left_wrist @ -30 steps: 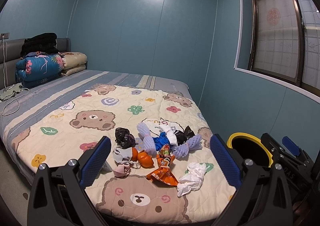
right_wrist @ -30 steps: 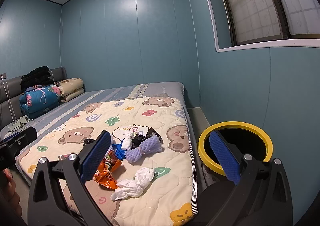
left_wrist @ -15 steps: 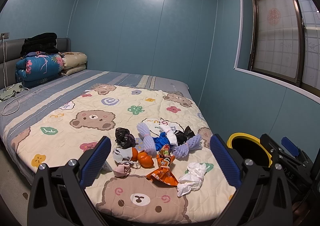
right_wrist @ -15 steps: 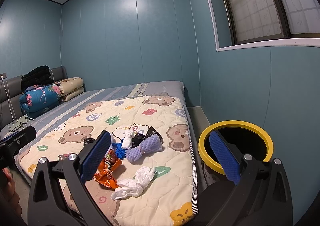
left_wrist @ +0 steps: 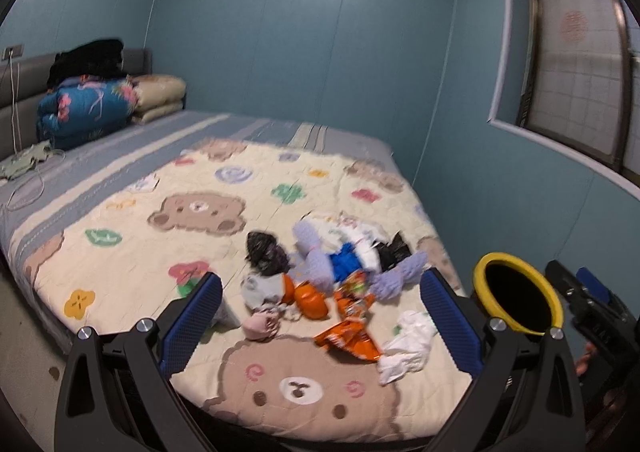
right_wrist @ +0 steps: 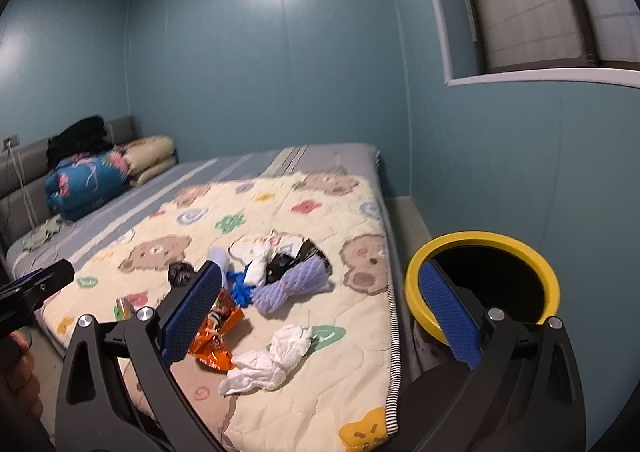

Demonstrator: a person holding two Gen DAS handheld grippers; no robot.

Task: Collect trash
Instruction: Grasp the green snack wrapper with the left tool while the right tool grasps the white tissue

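Left hand-held gripper (left_wrist: 320, 308) and right hand-held gripper (right_wrist: 324, 312) both spread wide, empty, above the bed (left_wrist: 120, 212). Trash piled on the bear quilt: one orange snack wrapper (left_wrist: 348, 336), one white crumpled tissue (right_wrist: 268, 360), two purple foam nets (right_wrist: 292, 284), two black bags (left_wrist: 264, 252). One yellow-rimmed bin (right_wrist: 480, 284) beside bed.

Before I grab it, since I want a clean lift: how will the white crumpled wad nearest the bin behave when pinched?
The white wad looks like crumpled tissue or thin plastic, so probably very light and floppy, compressing between the pads. It lies apart from the orange wrapper, so likely lifts alone. Its loose tails may dangle and snag the quilt.
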